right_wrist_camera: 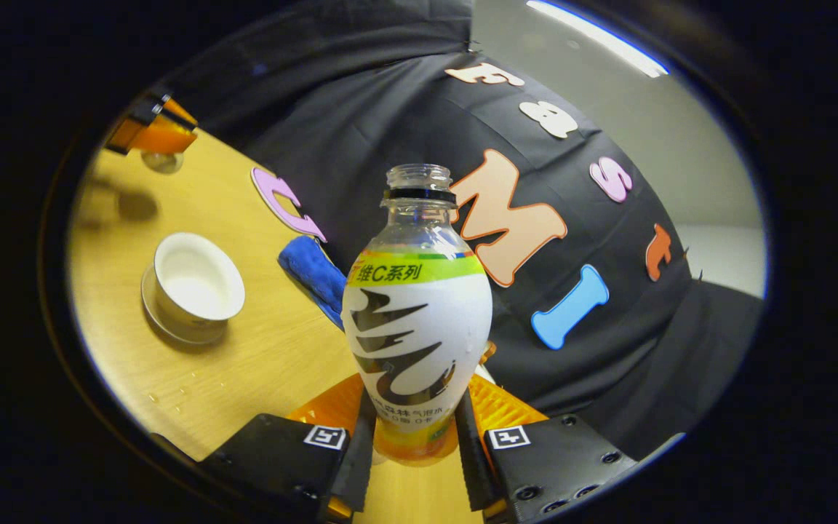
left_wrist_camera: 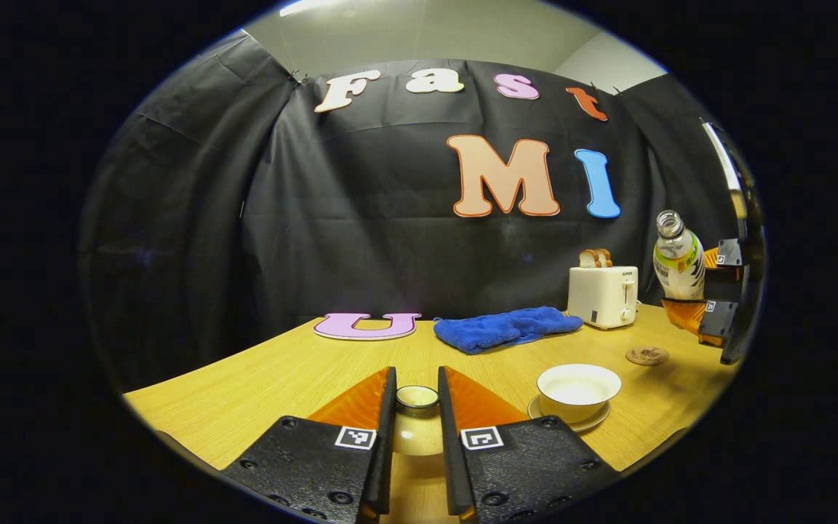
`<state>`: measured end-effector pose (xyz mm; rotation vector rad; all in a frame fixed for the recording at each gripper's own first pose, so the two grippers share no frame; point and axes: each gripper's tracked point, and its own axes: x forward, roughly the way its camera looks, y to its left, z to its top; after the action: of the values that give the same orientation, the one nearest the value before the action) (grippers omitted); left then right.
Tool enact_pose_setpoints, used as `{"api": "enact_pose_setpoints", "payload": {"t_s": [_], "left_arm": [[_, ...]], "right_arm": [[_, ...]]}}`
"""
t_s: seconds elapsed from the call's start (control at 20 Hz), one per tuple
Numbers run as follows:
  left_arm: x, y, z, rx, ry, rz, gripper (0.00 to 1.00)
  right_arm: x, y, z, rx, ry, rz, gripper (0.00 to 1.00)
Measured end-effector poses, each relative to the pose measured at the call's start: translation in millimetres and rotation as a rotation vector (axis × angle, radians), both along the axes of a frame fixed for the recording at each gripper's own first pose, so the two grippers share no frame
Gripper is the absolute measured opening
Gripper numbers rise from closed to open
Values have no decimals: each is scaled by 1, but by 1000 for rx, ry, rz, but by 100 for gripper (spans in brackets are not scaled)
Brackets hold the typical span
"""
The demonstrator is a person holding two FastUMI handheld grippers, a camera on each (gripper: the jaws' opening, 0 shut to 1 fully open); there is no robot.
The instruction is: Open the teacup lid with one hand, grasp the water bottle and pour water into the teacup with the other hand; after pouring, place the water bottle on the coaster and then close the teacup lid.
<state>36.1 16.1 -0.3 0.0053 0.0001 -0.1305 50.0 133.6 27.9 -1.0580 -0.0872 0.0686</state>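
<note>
Lid (left_wrist_camera: 417,398) gripped; bottle (right_wrist_camera: 416,320) gripped; teacup (left_wrist_camera: 578,391) uncovered.

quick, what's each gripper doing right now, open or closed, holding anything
Left gripper: closed on the teacup lid, held above the table.
Right gripper: closed on the water bottle, uncapped and held in the air.
</note>
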Motion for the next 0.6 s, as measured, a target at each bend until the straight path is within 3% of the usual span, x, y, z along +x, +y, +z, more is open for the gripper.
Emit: {"api": "enact_pose_setpoints", "payload": {"t_s": [0.4,0.6], "left_arm": [[0,-1,-1,0,0,0,28],[1,-1,-1,-1,0,0,28]], "right_arm": [[11,30,-4,-401,-135,21,57],[6,34,-8,-534,-187,33,54]]}}
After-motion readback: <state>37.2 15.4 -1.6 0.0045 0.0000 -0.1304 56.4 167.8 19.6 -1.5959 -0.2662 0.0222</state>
